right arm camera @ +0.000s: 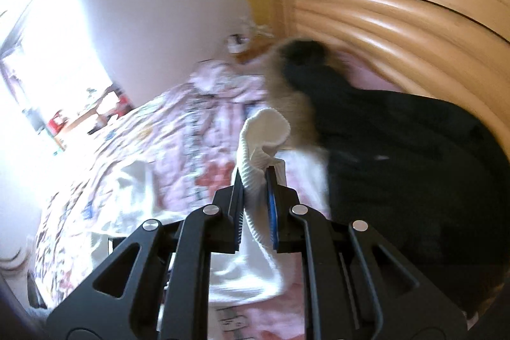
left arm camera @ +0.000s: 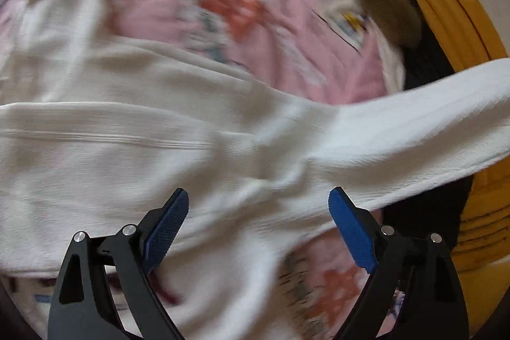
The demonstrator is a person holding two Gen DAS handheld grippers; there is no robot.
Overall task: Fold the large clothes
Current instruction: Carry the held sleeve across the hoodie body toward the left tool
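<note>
A white ribbed garment (left arm camera: 197,129) lies spread over a pink patterned bed cover (left arm camera: 255,31). One sleeve (left arm camera: 414,129) is drawn up and out to the right. My left gripper (left arm camera: 258,199) hovers over the white cloth, open, its blue pads wide apart and nothing pinched between them. In the right wrist view my right gripper (right arm camera: 253,177) is shut on the sleeve's ribbed cuff (right arm camera: 255,148), which curls up above the fingertips. The rest of the white garment (right arm camera: 242,273) hangs below the jaws.
A black coat with a brown fur trim (right arm camera: 398,155) lies on the bed at the right, against the wooden headboard (right arm camera: 382,21). The pink bed cover (right arm camera: 178,142) stretches left toward a bright window (right arm camera: 47,53). A nightstand with small items (right arm camera: 242,43) stands in the corner.
</note>
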